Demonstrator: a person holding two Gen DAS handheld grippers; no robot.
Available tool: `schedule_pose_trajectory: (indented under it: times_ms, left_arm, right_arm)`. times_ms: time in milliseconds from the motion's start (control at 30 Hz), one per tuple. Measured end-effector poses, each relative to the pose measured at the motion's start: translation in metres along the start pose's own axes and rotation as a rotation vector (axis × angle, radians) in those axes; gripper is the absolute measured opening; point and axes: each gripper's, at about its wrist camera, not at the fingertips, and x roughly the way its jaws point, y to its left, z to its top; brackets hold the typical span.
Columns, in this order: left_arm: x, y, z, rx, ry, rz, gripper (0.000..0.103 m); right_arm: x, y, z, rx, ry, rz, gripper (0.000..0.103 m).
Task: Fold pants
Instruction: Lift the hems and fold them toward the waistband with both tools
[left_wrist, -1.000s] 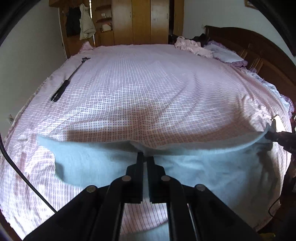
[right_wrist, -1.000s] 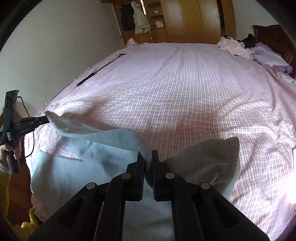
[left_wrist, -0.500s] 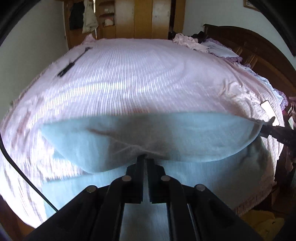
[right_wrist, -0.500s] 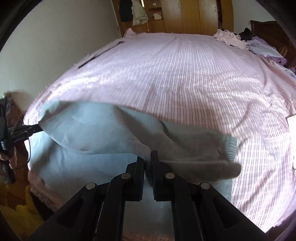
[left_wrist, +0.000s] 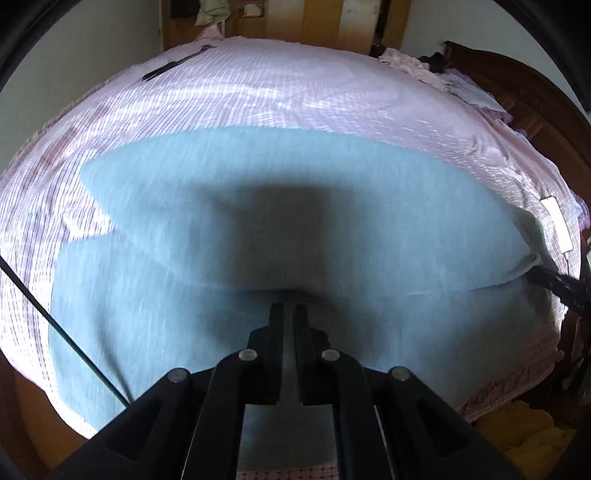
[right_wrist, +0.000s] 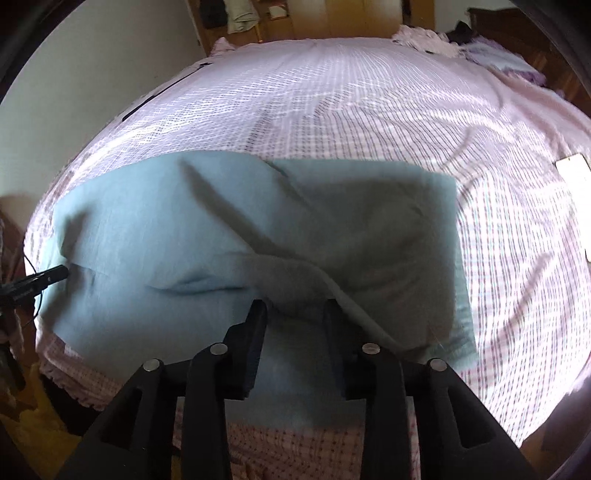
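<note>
Light blue pants (left_wrist: 295, 192) lie folded over themselves on the near part of the pink checked bed (left_wrist: 295, 85). My left gripper (left_wrist: 289, 308) is shut on the pants' near fold, low over the cloth. In the right wrist view the pants (right_wrist: 155, 236) spread to the left, with a greyer part (right_wrist: 376, 229) on the right. My right gripper (right_wrist: 294, 308) has its jaws opening; a loose ridge of fabric lies between the fingers (right_wrist: 258, 314) and the pads do not press it. The left gripper (right_wrist: 55, 275) shows at the pants' left end, and the right gripper (left_wrist: 550, 282) at their right end.
A white flat phone-like object (right_wrist: 574, 184) lies on the bed to the right of the pants. A long black object (left_wrist: 170, 68) lies at the far left of the bed. Crumpled clothes (left_wrist: 410, 62) and a dark headboard (left_wrist: 517, 88) are far right; a wardrobe (right_wrist: 332, 18) stands behind.
Both grippers have come down and forward, laying the lifted half of the pants flat over the lower half. The right jaws have parted; the left stays shut.
</note>
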Motion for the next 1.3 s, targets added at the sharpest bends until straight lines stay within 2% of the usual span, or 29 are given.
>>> schedule_pose_trajectory:
  times_ms: [133, 233, 300, 433, 500, 600, 733, 933, 1100, 1167, 1300]
  left_arm:
    - [0.001, 0.009, -0.003, -0.052, 0.019, -0.001, 0.005]
    - [-0.003, 0.016, -0.004, -0.124, 0.014, -0.040, 0.014]
    - [-0.006, 0.020, -0.003, -0.176, 0.006, -0.071, 0.021]
    - [-0.013, 0.023, 0.003, -0.239, -0.015, -0.129, 0.027]
    - [-0.013, 0.024, 0.006, -0.273, -0.025, -0.160, 0.033]
    - [-0.009, 0.025, 0.013, -0.296, -0.017, -0.168, 0.033]
    - [-0.001, 0.022, 0.019, -0.306, -0.008, -0.148, 0.033]
    - [0.011, 0.019, 0.024, -0.314, 0.017, -0.123, 0.033]
    - [0.021, 0.018, 0.028, -0.329, 0.025, -0.120, 0.033]
    - [0.024, 0.019, 0.030, -0.327, 0.030, -0.120, 0.033]
    - [0.027, 0.020, 0.031, -0.334, 0.028, -0.123, 0.033]
  right_arm:
    - [-0.009, -0.012, -0.013, 0.065, 0.002, 0.000, 0.034]
    - [-0.017, -0.020, -0.024, 0.115, -0.001, -0.013, 0.042]
    - [-0.022, -0.026, -0.031, 0.143, -0.002, -0.023, 0.044]
    - [-0.023, -0.034, -0.037, 0.190, 0.007, -0.019, 0.044]
    - [-0.023, -0.037, -0.037, 0.215, 0.009, -0.009, 0.044]
    - [-0.028, -0.038, -0.035, 0.247, -0.001, 0.003, 0.044]
    - [-0.036, -0.044, -0.033, 0.321, -0.020, 0.044, 0.052]
    - [-0.030, -0.067, -0.022, 0.564, -0.065, 0.175, 0.056]
    - [0.003, -0.081, -0.021, 0.731, -0.035, 0.248, 0.056]
    - [0.013, -0.083, -0.024, 0.756, -0.030, 0.252, 0.056]
    - [0.018, -0.081, -0.024, 0.721, -0.035, 0.256, 0.056]
